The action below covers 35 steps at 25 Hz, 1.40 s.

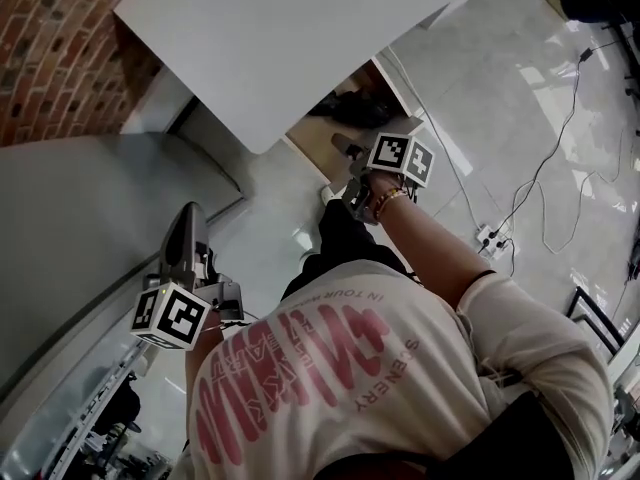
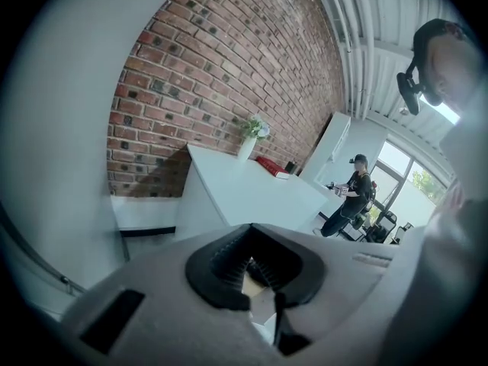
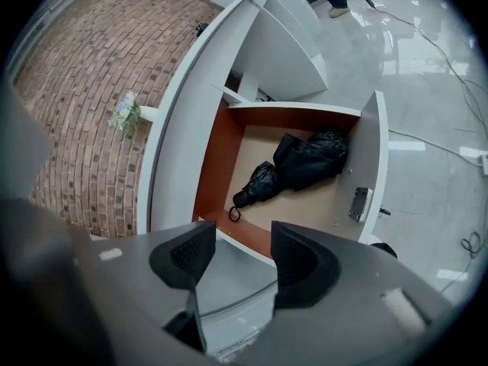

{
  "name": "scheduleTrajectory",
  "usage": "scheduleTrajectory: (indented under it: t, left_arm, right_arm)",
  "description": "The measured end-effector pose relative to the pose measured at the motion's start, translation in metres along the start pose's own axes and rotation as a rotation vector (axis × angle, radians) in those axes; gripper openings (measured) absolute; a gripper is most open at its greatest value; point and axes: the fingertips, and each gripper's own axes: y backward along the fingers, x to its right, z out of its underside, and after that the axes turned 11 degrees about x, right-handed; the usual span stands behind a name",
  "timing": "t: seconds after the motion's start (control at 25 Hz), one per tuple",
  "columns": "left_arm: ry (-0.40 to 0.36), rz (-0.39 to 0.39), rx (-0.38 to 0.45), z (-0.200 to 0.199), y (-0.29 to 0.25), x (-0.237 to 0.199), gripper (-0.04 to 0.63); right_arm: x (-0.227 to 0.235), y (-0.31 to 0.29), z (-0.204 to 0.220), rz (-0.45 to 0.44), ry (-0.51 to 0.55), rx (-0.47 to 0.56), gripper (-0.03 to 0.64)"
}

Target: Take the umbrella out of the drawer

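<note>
The white desk (image 1: 300,28) is standing against the brick wall (image 3: 84,105), and its drawer (image 3: 371,158) is already hanging open, so I judge the reach-in is the step under way. The person's right gripper (image 3: 242,242) is hovering above the drawer's near edge with its jaws apart and nothing between them; the left gripper (image 2: 255,284) is idling off to the side, jaws together and empty. The next move is probably calling for the right gripper to drop lower and straddle the bundle before closing. The umbrella (image 3: 301,162) is lying on the drawer floor, near the front panel. It is black, folded, loosely crumpled, narrowing to a handle end (image 3: 242,199) with a small wrist loop (image 3: 231,213).
</note>
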Motion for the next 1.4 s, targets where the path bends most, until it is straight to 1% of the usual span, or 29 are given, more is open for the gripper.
scheduleTrajectory:
  t: [0.16, 0.32, 0.4, 0.6, 0.8, 0.88, 0.96, 1.2, 1.4]
  left_arm:
    - [0.001, -0.027, -0.002, 0.001, -0.011, -0.003, 0.003]
    - [-0.018, -0.063, -0.021, 0.004, -0.021, -0.008, 0.003]
    - [-0.011, -0.079, -0.029, 0.005, -0.026, -0.012, 0.003]
    - [0.002, -0.097, -0.035, 0.009, -0.033, -0.02, 0.003]
    - [0.01, -0.121, -0.042, 0.009, -0.039, -0.028, 0.003]
    - [0.013, -0.134, -0.04, 0.008, -0.042, -0.031, 0.003]
    - [0.014, -0.147, -0.032, 0.005, -0.044, -0.033, 0.003]
    - [0.018, -0.163, -0.036, 0.003, -0.045, -0.036, 0.003]
    - [0.029, -0.18, -0.043, 0.005, -0.043, -0.045, 0.003]
  right_arm:
    - [0.007, -0.021, -0.002, 0.024, -0.056, -0.016, 0.257]
    - [0.021, -0.043, -0.009, 0.063, -0.214, -0.005, 0.279]
    - [0.03, -0.05, -0.013, 0.089, -0.264, 0.004, 0.285]
    - [0.048, -0.064, -0.017, 0.145, -0.31, 0.01, 0.296]
    - [0.061, -0.078, -0.027, 0.196, -0.361, 0.036, 0.32]
    - [0.066, -0.084, -0.031, 0.227, -0.371, 0.046, 0.362]
    - [0.068, -0.089, -0.036, 0.244, -0.39, 0.053, 0.387]
    - [0.072, -0.101, -0.051, 0.259, -0.435, 0.102, 0.388]
    - [0.077, -0.11, -0.057, 0.291, -0.496, 0.158, 0.39]
